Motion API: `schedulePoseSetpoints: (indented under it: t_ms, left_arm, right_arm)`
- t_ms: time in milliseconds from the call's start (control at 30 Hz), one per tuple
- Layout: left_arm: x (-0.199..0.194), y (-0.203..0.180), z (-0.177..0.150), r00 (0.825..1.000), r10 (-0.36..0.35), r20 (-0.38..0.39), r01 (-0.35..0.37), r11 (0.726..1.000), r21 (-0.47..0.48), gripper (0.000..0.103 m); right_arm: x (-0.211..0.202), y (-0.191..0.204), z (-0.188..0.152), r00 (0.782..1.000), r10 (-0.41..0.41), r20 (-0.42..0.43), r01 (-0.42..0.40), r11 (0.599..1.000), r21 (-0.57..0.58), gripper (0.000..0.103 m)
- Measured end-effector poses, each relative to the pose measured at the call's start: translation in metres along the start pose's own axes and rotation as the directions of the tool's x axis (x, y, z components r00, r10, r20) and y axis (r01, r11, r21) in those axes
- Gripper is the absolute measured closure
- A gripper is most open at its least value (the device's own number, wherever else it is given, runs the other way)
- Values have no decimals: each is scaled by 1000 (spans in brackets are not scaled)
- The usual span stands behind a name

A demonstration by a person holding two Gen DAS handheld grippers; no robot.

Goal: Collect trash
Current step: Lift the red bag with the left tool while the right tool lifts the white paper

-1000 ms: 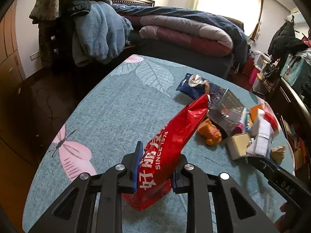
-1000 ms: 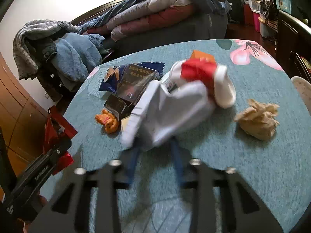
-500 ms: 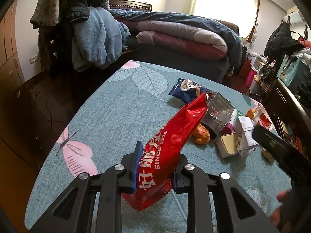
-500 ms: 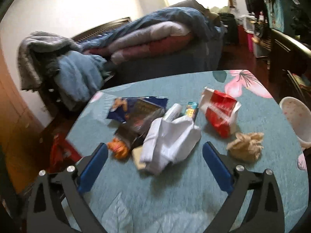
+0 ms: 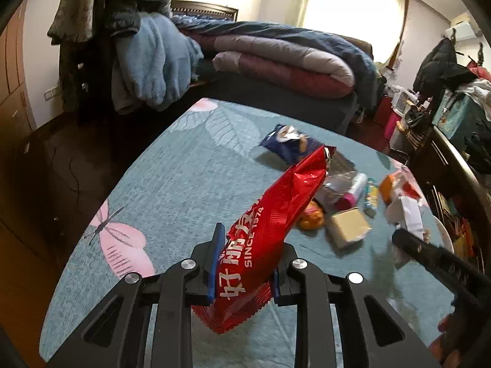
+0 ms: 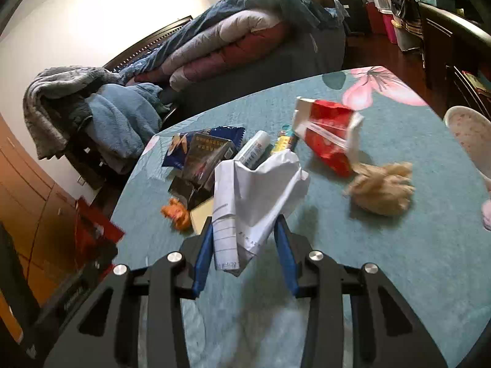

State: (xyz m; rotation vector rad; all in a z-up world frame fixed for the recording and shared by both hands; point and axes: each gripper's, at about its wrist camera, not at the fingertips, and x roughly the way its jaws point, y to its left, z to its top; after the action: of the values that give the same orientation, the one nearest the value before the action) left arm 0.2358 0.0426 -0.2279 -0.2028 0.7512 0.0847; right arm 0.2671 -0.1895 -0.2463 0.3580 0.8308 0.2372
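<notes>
Clamped at lower centre of the left wrist view, the left gripper (image 5: 242, 260) has its blue pads pressed tight on a red snack bag (image 5: 270, 224), which slants up toward the right above the teal floral tabletop (image 5: 172, 190). Right of the bag's tip lie a blue wrapper (image 5: 287, 147), an orange scrap (image 5: 311, 216) and a small tan box (image 5: 349, 227), with the other tool's dark body at the lower right edge. In the right wrist view, the right gripper (image 6: 244, 242) is near bottom centre, its blue pads set moderately apart around a crumpled white paper (image 6: 257, 190); whether they press it I cannot tell. Behind the paper, centre frame, sit a dark packet (image 6: 204, 156) and a white tube (image 6: 253, 148); further right lie a red-and-white carton (image 6: 328, 132) and a tan crumpled wad (image 6: 382, 188).
</notes>
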Motion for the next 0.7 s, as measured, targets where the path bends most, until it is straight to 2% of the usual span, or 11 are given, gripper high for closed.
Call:
schedulePoseSetpoints:
  t_ms: [300, 533, 700]
  left_arm:
    - [-31, -54, 1, 994, -99, 36, 95, 992, 82, 78]
    - [-42, -123, 2, 985, -166, 54, 153, 971, 184, 78]
    - [-41, -176, 3, 974, -221, 44, 202, 943, 266, 78]
  right_arm:
    - [-69, -31, -18, 997, -11, 78, 13, 999, -29, 63]
    - [-120, -77, -19, 979, -85, 183, 90, 996, -16, 63]
    - [-142, -112, -16, 959, -156, 236, 159, 987, 7, 62]
